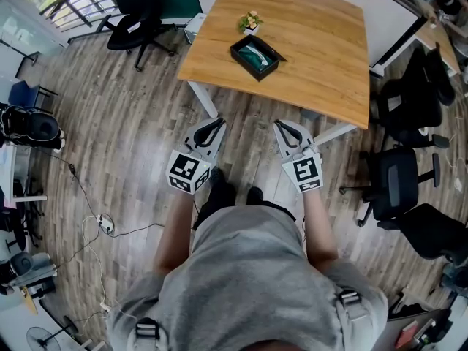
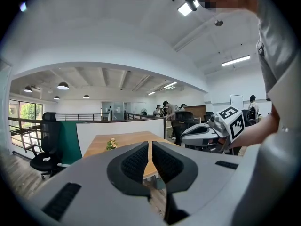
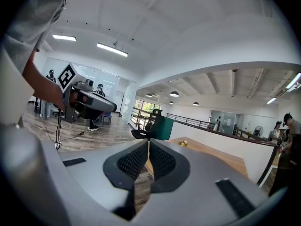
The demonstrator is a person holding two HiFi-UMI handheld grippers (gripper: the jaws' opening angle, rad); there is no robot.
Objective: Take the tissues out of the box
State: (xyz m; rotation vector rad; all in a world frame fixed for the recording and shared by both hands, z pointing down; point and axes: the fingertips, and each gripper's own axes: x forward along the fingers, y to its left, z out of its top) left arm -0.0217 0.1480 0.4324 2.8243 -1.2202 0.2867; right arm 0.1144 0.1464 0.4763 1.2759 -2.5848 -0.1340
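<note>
- Left gripper [image 1: 218,122] is out in front of the person, over the wood floor [image 1: 131,108] and short of the table, jaws pressed together with nothing between them
- Right gripper [image 1: 280,125] is level beside it, jaws also closed up and empty
- The black tissue box [image 1: 245,48] sits on the wooden table [image 1: 329,64] ahead, well apart from both grippers, with pale tissue [image 1: 257,55] showing in its open top
- A small flower pot [image 1: 251,23] stands just beyond the box
- Black office chairs [image 1: 398,181] crowd the table's right side
</note>
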